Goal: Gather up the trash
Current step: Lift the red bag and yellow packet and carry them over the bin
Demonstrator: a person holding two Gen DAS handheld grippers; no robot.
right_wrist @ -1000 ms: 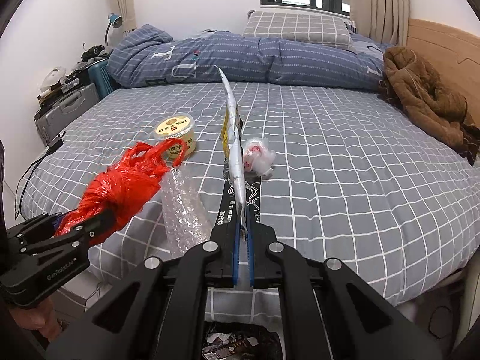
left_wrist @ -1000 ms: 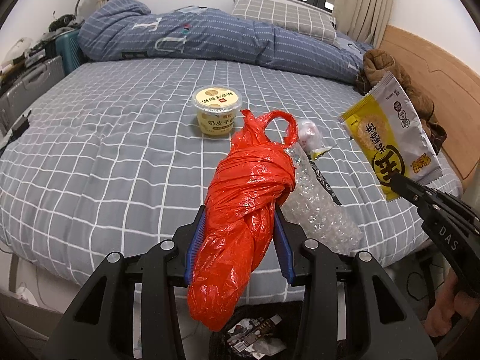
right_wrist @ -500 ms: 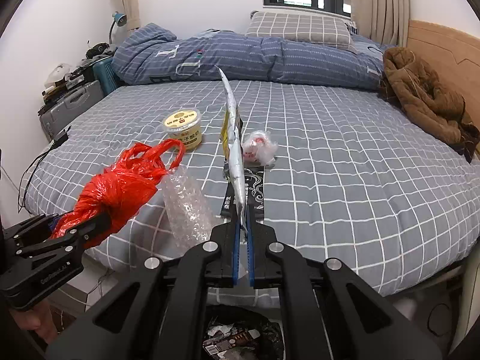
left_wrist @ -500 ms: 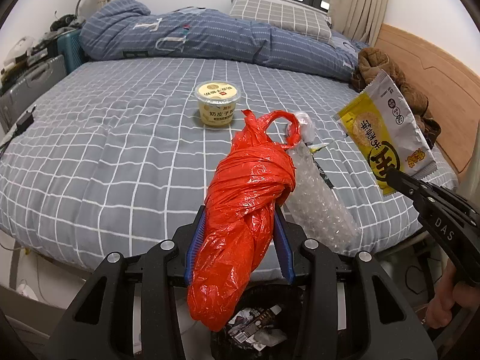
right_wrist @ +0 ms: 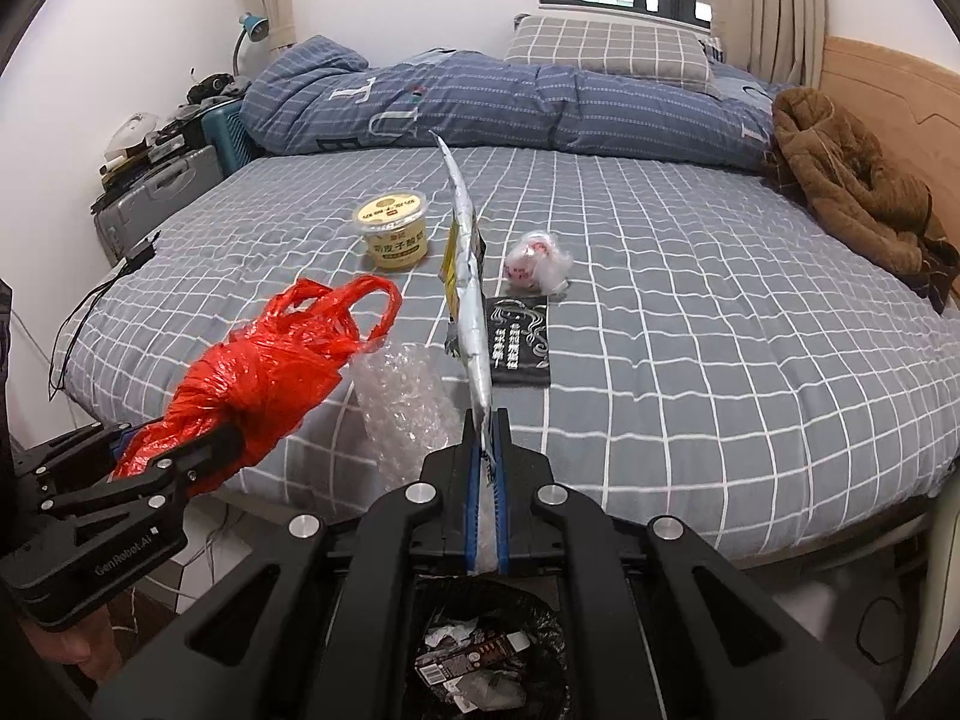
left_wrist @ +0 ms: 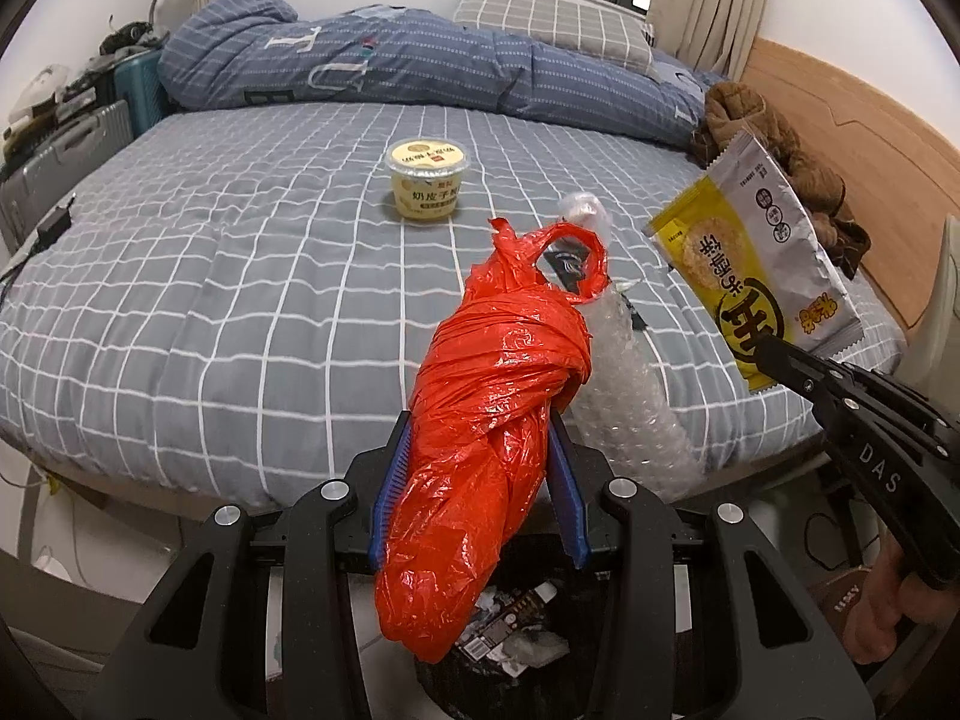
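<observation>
Left gripper (left_wrist: 480, 480) is clamped on the red bag (left_wrist: 492, 420). Right gripper (right_wrist: 487, 450) pinches the snack wrapper (right_wrist: 465, 276). Both hang above the bin (right_wrist: 480, 654), lower frame, undropped. Judged remaining on the bed (right_wrist: 690, 330): cup (right_wrist: 393, 231), bubble wrap (right_wrist: 405, 408), black packet (right_wrist: 519, 339), crumpled wrapper (right_wrist: 536, 255).

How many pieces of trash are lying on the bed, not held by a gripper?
4. The yellow lidded cup stands mid-bed; the crumpled white wrapper lies right of it; the black packet lies nearer; the bubble wrap overhangs the near edge. Smaller scraps may be hidden behind the held items.
</observation>
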